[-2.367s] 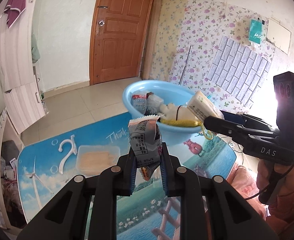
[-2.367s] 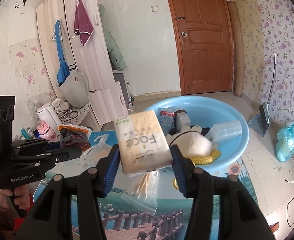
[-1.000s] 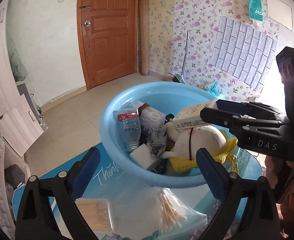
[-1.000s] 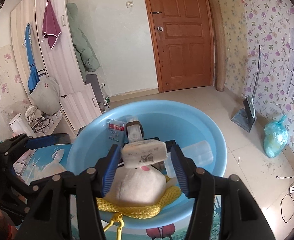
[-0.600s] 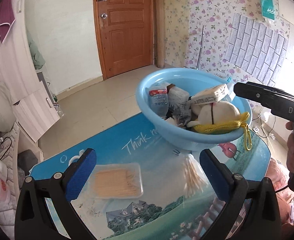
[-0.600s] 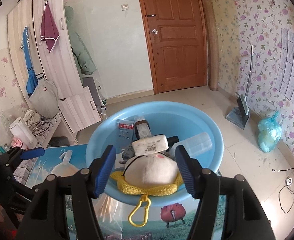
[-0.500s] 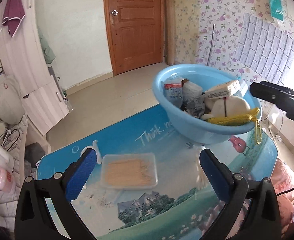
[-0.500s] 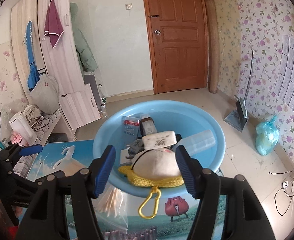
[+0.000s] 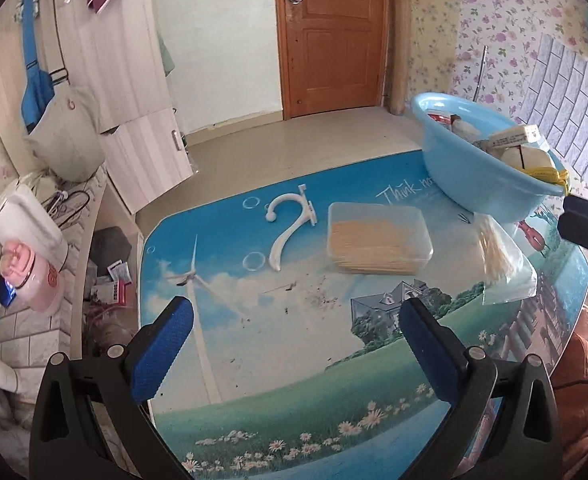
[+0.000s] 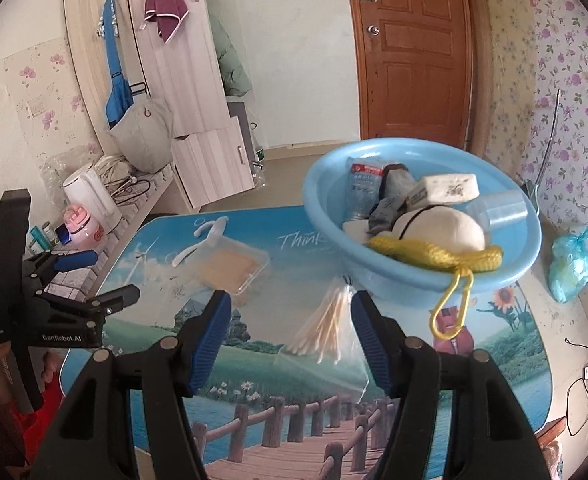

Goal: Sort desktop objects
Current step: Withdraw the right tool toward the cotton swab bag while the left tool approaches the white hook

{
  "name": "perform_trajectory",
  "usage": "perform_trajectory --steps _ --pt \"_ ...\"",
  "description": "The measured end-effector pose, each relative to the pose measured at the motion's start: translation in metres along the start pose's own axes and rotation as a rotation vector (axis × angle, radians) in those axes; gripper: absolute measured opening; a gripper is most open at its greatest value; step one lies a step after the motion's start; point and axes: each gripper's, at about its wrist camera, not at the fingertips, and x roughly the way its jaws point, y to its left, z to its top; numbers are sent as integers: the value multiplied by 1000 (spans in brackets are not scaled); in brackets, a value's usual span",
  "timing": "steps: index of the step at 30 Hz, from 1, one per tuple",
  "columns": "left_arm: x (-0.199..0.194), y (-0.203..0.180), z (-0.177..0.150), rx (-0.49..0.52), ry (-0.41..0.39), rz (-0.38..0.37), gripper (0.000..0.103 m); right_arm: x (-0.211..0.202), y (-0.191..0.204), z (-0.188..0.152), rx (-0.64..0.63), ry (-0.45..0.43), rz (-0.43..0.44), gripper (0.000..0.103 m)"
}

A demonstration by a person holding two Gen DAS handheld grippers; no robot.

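- Done: round blue plastic basin [image 10: 526,272] at the table's far corner holds a soap bar, packets, plush toy and yellow rope.
- Left: clear toothpick box [image 9: 378,240], bagged cotton swabs [image 10: 330,328] and white plastic hook [image 9: 285,232] lie on the table.
- Left gripper [image 9: 289,344] and right gripper [image 10: 289,336] both hang spread wide, empty.

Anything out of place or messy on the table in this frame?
Yes: dark crumbs or specks are scattered on the table just in front of the clear box of sticks, and the yellow rope with its clip hangs over the blue basin rim.
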Motion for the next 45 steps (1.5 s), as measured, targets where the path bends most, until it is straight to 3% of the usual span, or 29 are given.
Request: perform_trajectory --steps 10,20,33,45 --pt "-15 19 -7 -111 -27 -121 103 7 1 -15 45 55 -11 62" --pt "-11 37 -15 -137 -28 -121 103 18 0 -18 66 88 -37 62" --pt "8 34 -19 -136 1 -148 103 28 -8 -23 83 107 -52 62" --pt "27 34 -7 -105 9 -164 103 37 -27 -23 120 115 -104 62"
